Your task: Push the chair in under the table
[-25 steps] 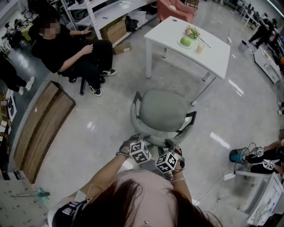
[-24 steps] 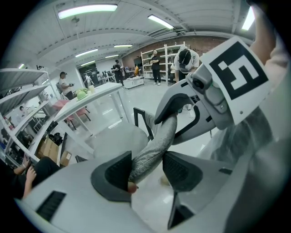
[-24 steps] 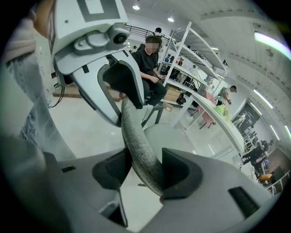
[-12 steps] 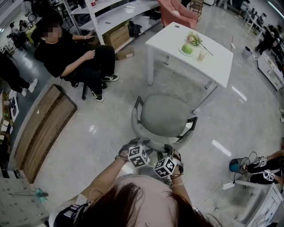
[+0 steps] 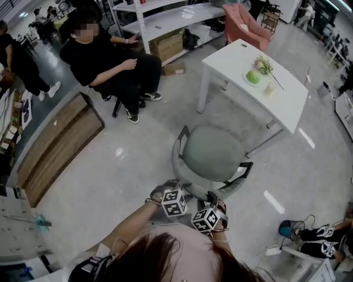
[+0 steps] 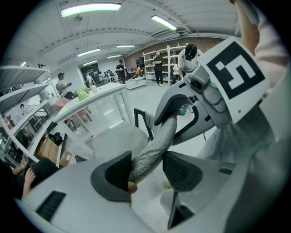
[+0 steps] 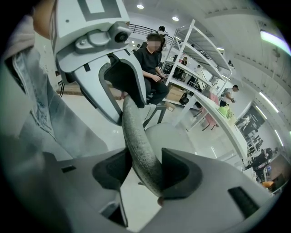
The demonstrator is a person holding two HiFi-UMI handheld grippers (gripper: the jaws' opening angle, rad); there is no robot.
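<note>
A grey office chair (image 5: 212,155) with black armrests stands on the floor, its seat facing the white table (image 5: 287,102) ahead and a short gap from the table's near edge. My left gripper (image 5: 177,189) and right gripper (image 5: 213,199) sit side by side on the chair's backrest top. In the left gripper view the grey fabric rim (image 6: 154,143) fills the gap between the pads of my left gripper (image 6: 148,170). The right gripper (image 7: 145,170) holds the same rim (image 7: 136,136) the same way. A plate with a green item (image 5: 253,77) and a cup rest on the table.
A seated person in black (image 5: 110,66) is at the far left of the chair, by white shelving (image 5: 165,16) and a cardboard box (image 5: 168,47). A wooden panel (image 5: 55,146) lies on the floor at left. A pink armchair (image 5: 245,25) stands behind the table. Someone's feet (image 5: 309,234) are at the lower right.
Both grippers and the chair they hold have edged forward toward the table. The jaws have kept their hold on the backrest rim.
</note>
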